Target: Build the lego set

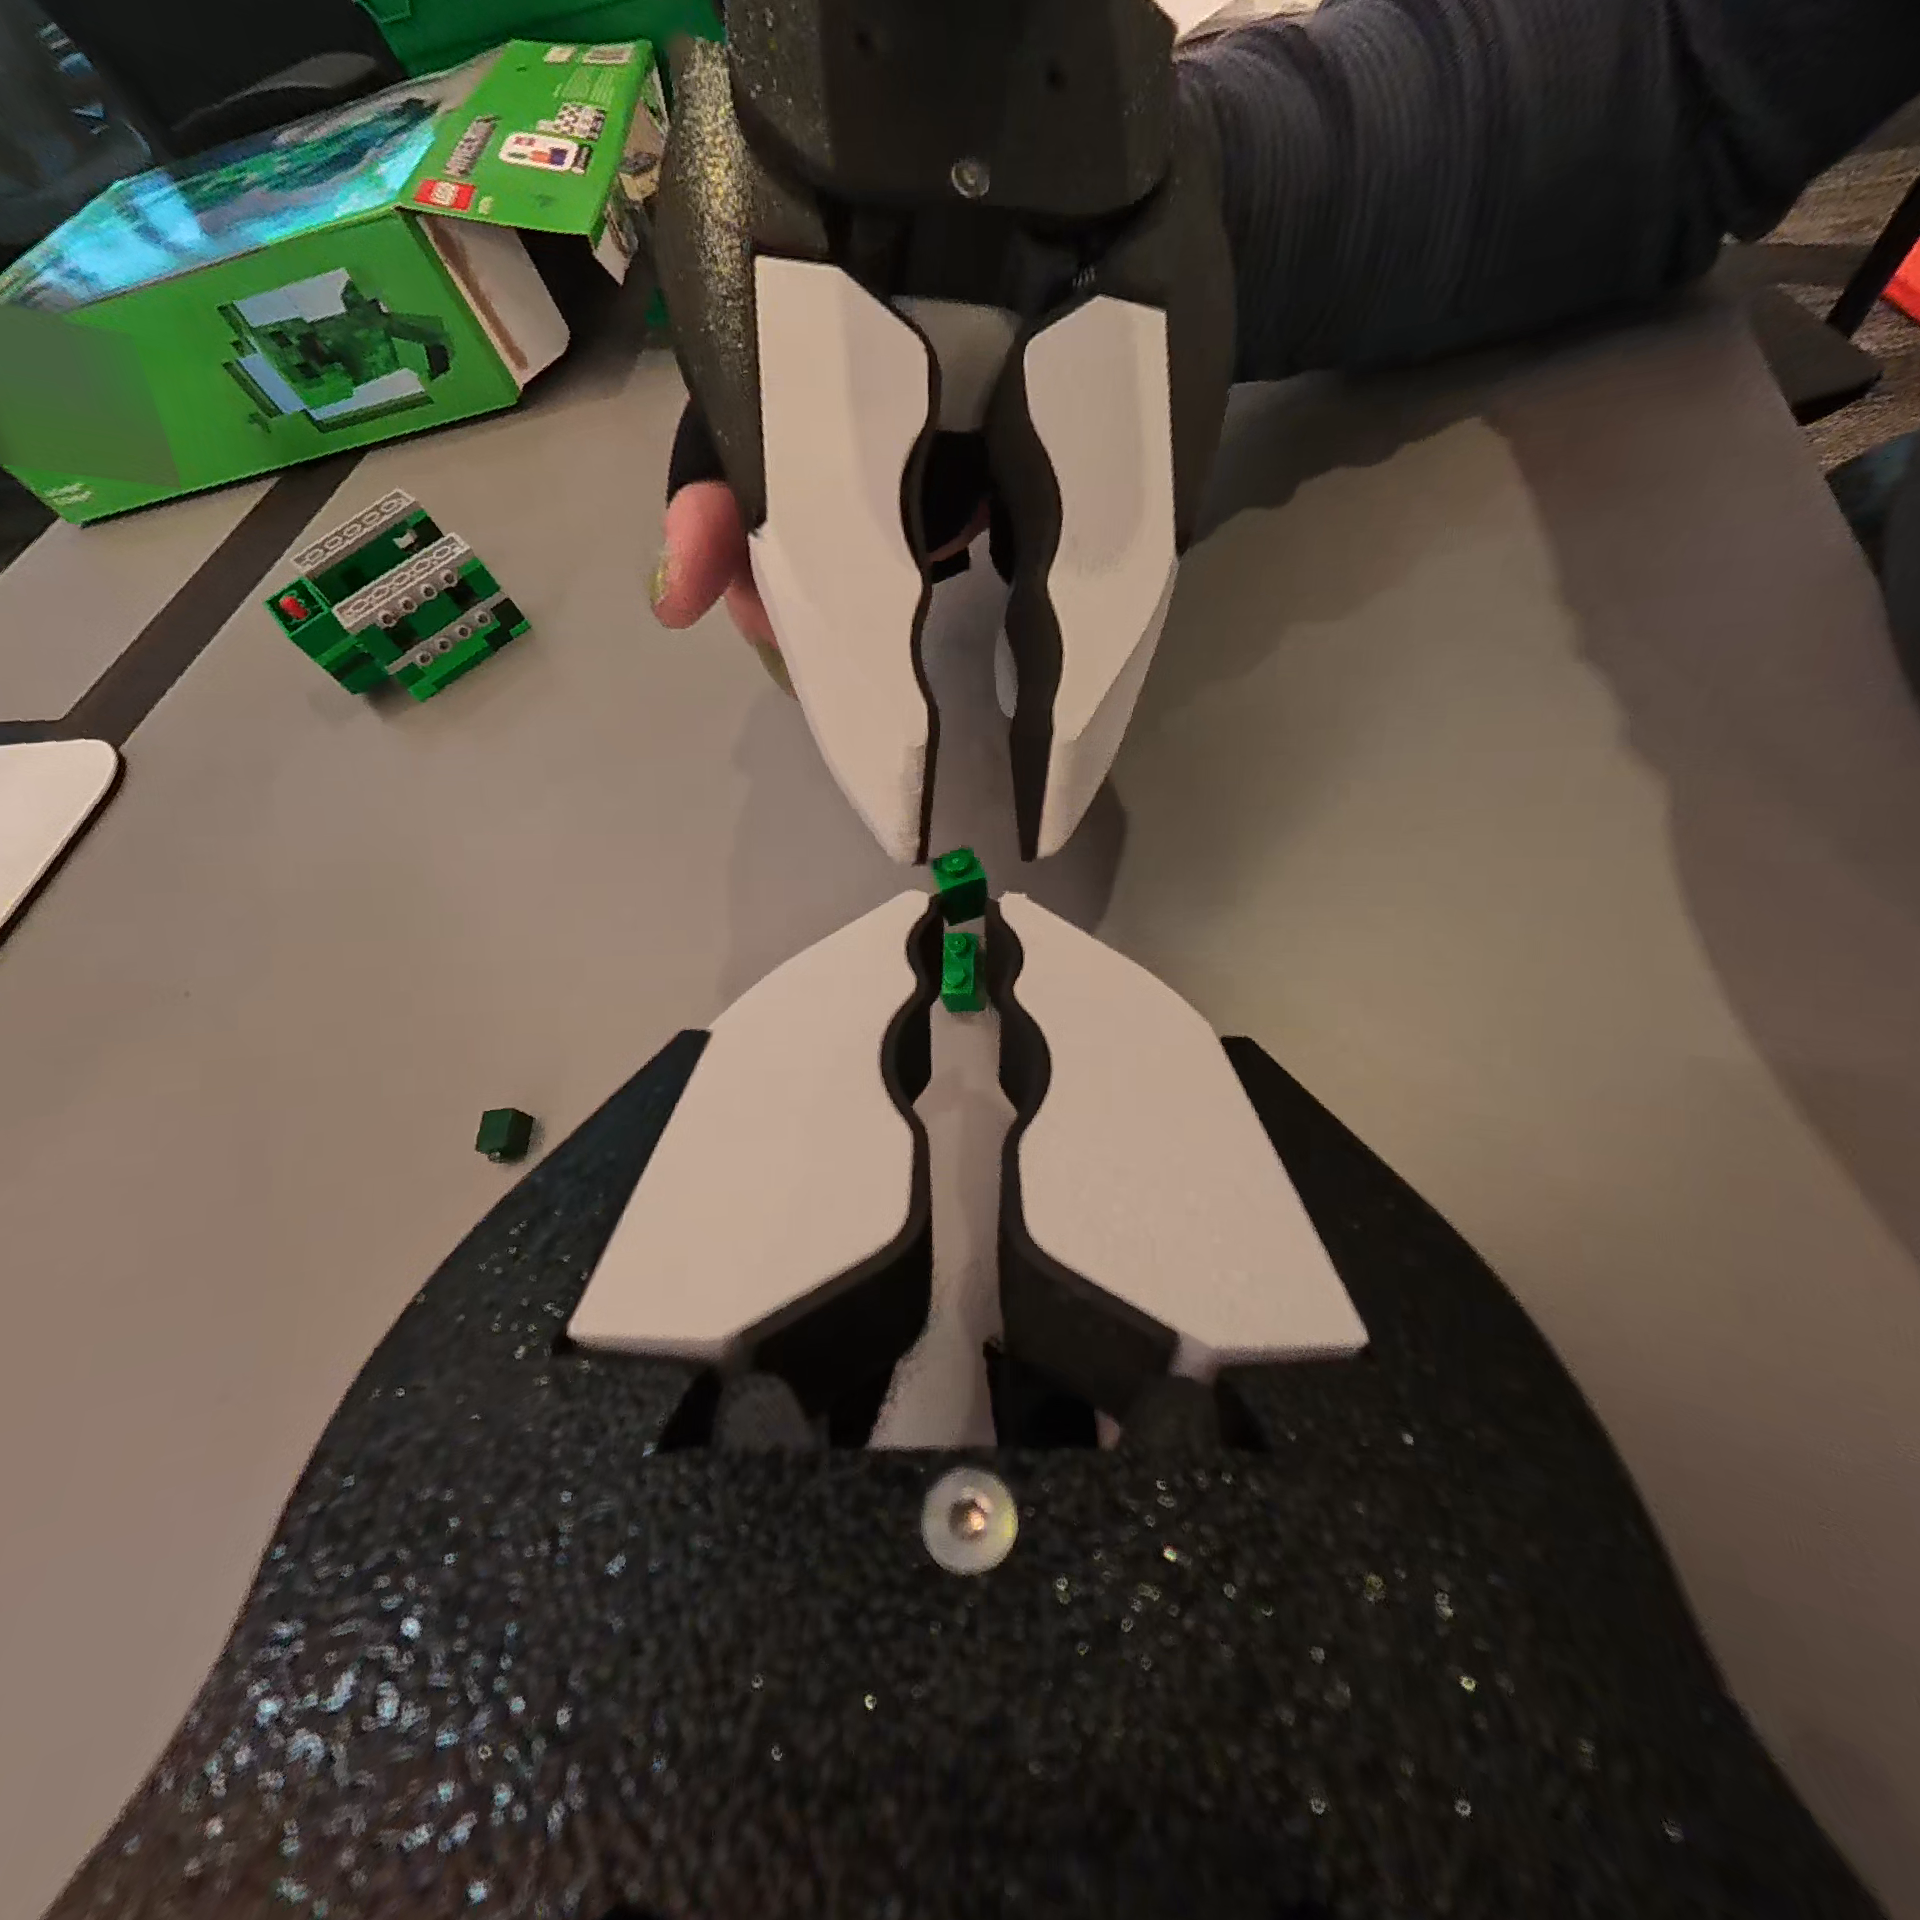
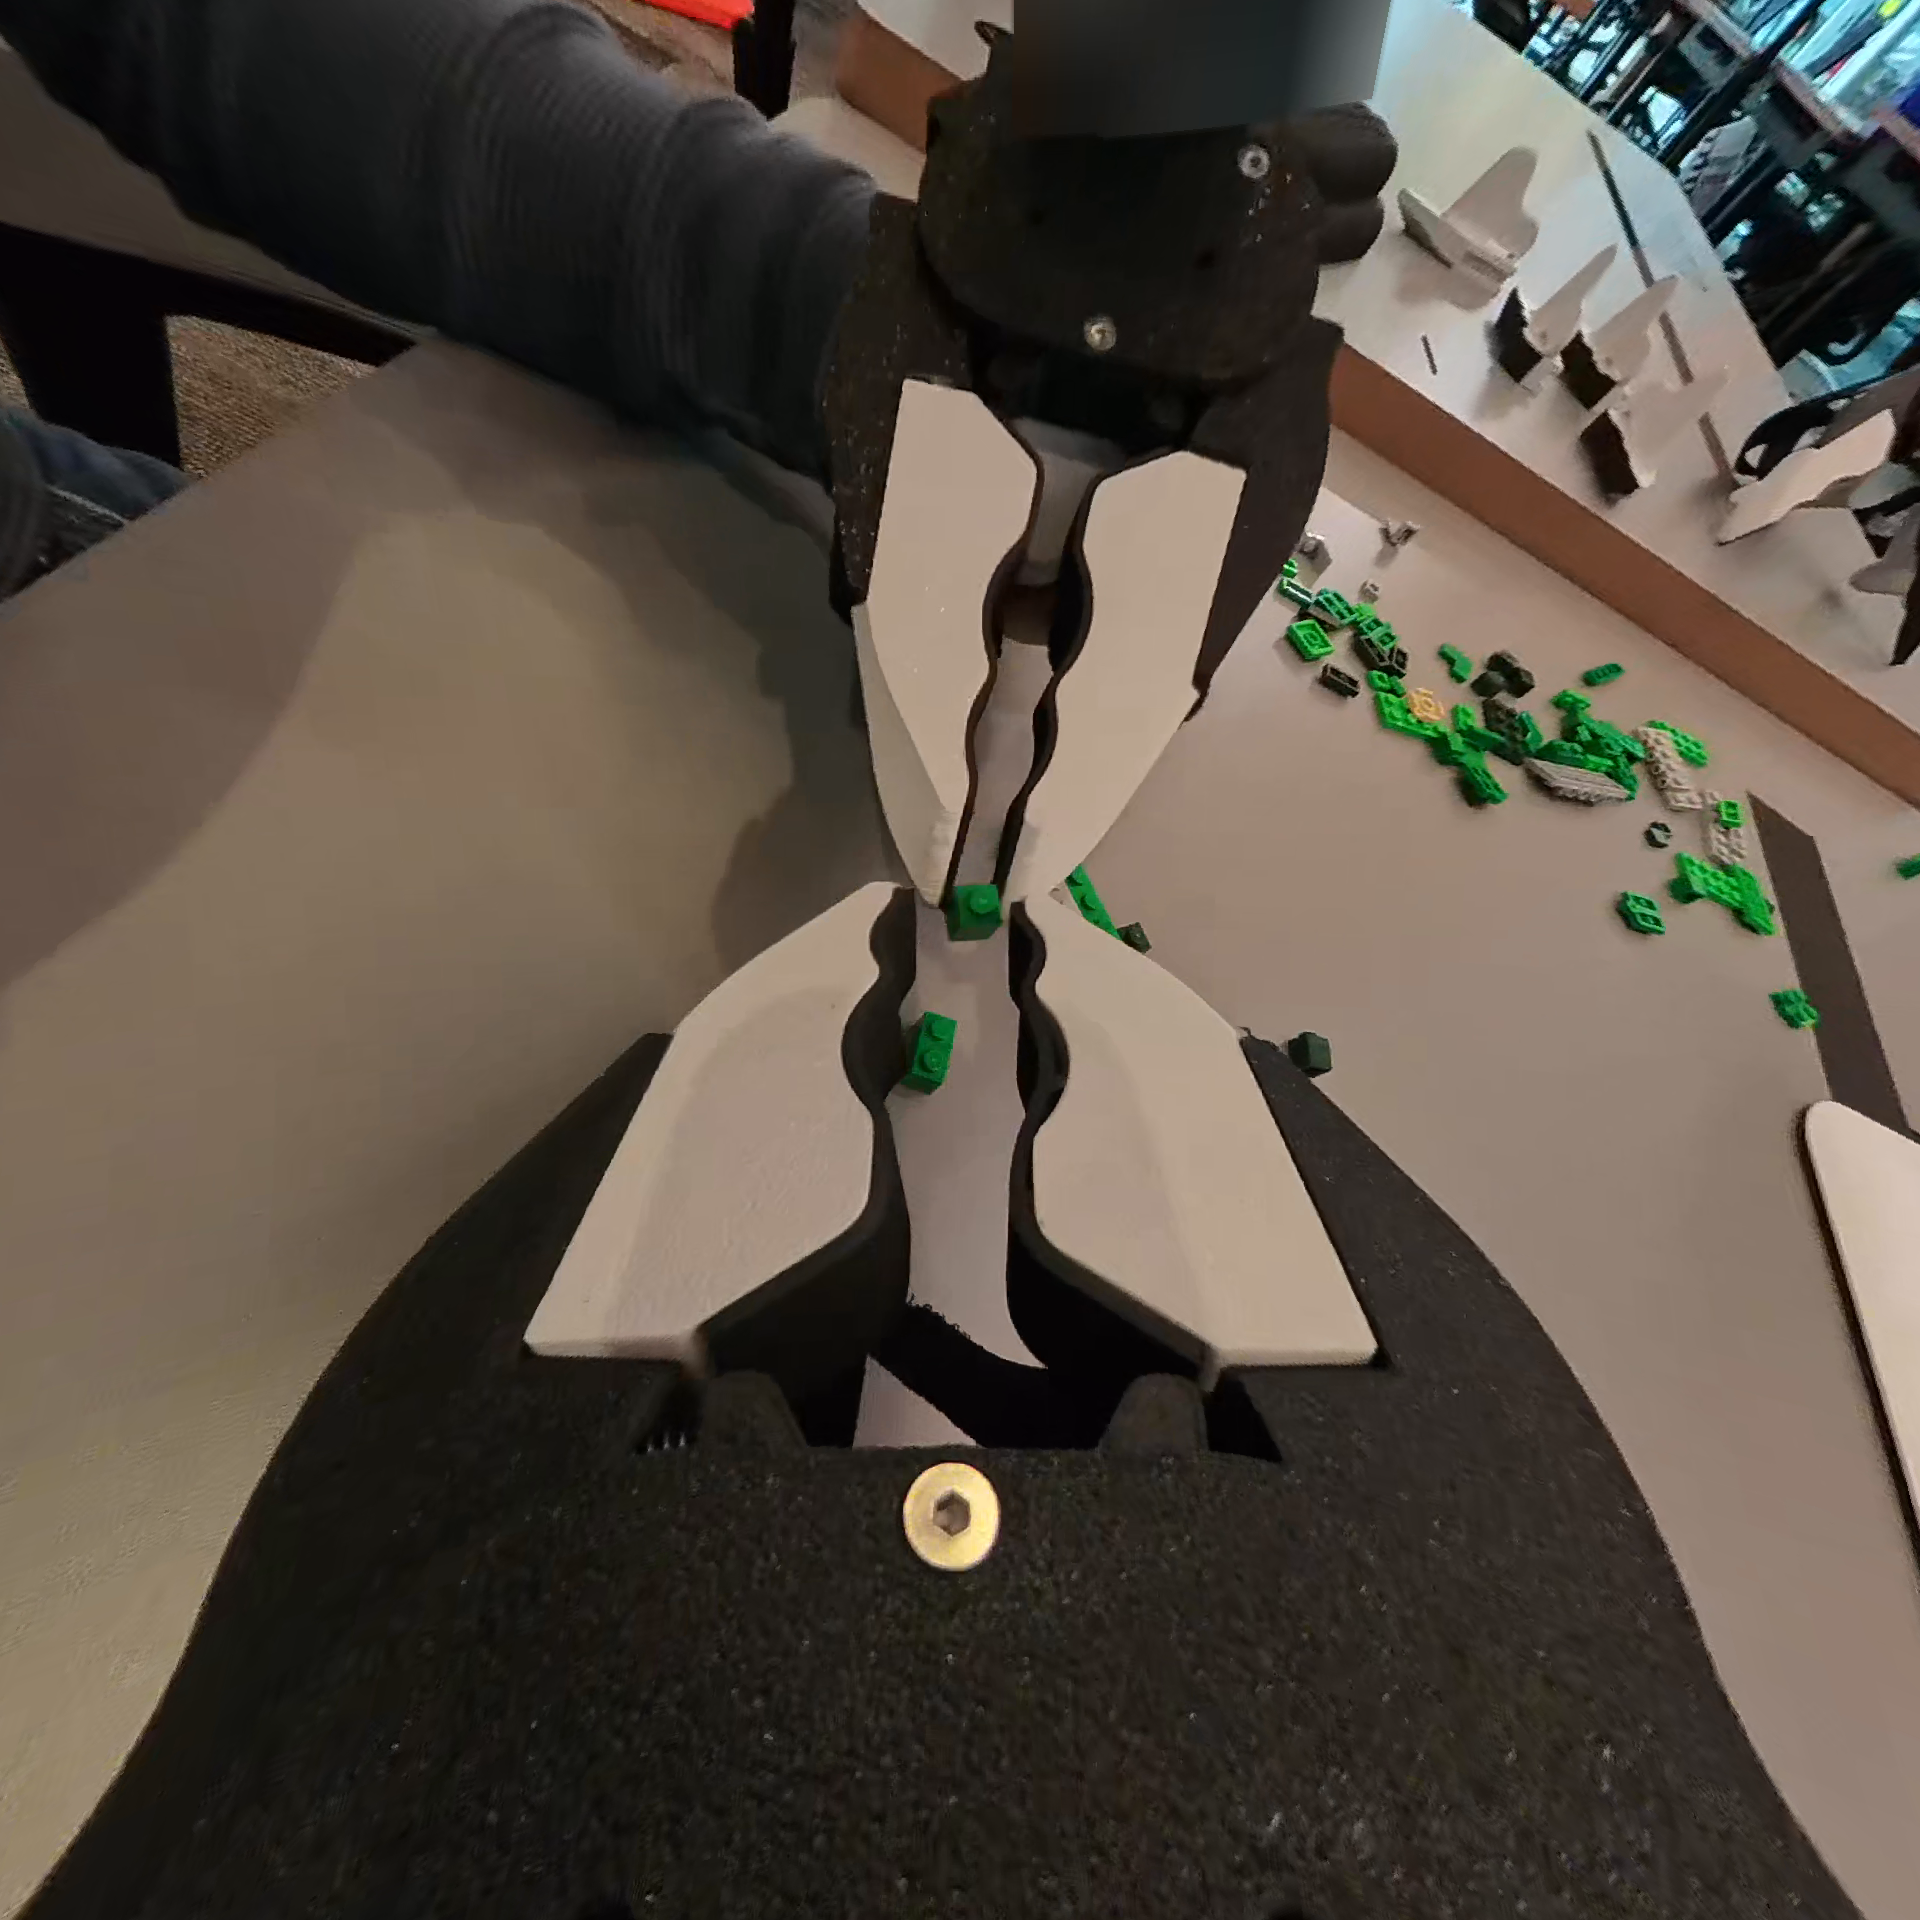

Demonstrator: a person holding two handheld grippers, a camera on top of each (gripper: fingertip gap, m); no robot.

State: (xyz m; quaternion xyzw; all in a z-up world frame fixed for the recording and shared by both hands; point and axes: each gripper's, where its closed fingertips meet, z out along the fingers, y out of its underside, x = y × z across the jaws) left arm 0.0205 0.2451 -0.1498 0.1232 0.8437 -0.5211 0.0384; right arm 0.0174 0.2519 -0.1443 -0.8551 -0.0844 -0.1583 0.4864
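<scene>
My left gripper [image 1: 966,912] is shut on a small green brick [image 1: 958,881] and holds it just above the grey table. It shows in the right wrist view [image 2: 977,881] with that brick [image 2: 974,912] at its tips. My right gripper [image 2: 961,906] faces it tip to tip, open, with its fingertips on either side of the held brick; it also shows in the left wrist view [image 1: 971,854]. A second small green brick [image 1: 958,971] lies on the table under the grippers, also seen in the right wrist view [image 2: 928,1051].
A partly built green and grey model [image 1: 400,603] stands at the left, with the open green box [image 1: 260,343] behind it. A dark green piece [image 1: 506,1132] lies near my left gripper. A pile of loose bricks [image 2: 1507,727] lies to the right. A white board [image 2: 1870,1247] lies at the table edge. My left and right fingertips are right by each other. Left tips and right tips are each some 12 cm from the dark green piece [image 1: 506,1132]. Seen from the right wrist view [image 2: 1311,1049] as well.
</scene>
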